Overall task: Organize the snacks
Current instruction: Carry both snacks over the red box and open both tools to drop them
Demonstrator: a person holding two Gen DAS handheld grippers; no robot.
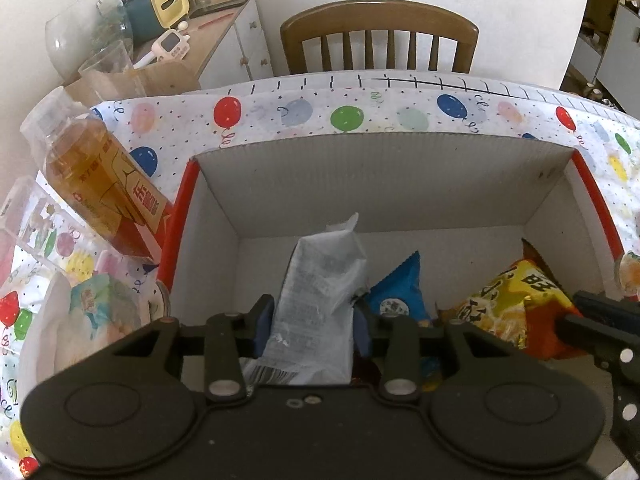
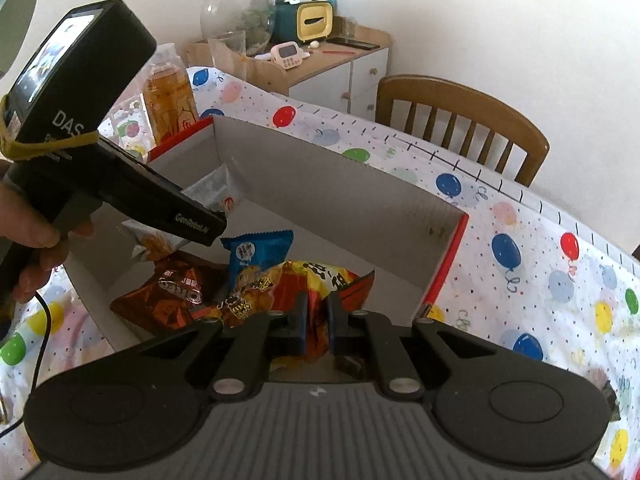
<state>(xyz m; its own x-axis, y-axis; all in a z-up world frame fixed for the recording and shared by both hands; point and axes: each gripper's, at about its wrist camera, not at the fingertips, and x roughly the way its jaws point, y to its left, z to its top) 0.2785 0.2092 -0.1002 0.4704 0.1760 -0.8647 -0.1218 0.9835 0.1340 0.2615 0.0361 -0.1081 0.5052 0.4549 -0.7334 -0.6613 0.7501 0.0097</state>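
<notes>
Reaching down into an open cardboard box (image 1: 384,184), two hand-held grippers each carry a snack. The left hand-held gripper (image 1: 314,320) has its jaws partly apart and pressed on both sides of a pale, translucent packet (image 1: 320,292), which stands upright between them inside the box, near its left middle. The right hand-held gripper (image 2: 316,320) is closed tight on the edge of an orange and yellow bag (image 2: 288,284), which lies low in the right part of the box.

A small blue packet (image 2: 256,252) stands between the two held snacks. A brown Oreo bag (image 2: 176,296) lies on the box floor, near the orange bag; in the right wrist view it shows below the left hand-held gripper's body. A hand (image 2: 28,248) grips that tool's handle at the left edge of this view.

The box sits on a counter (image 1: 400,114) covered by a cloth printed with balloons. A bottle of amber tea (image 1: 100,188) stands just left of the box. A wooden chair (image 1: 380,36) stands at the far side.
</notes>
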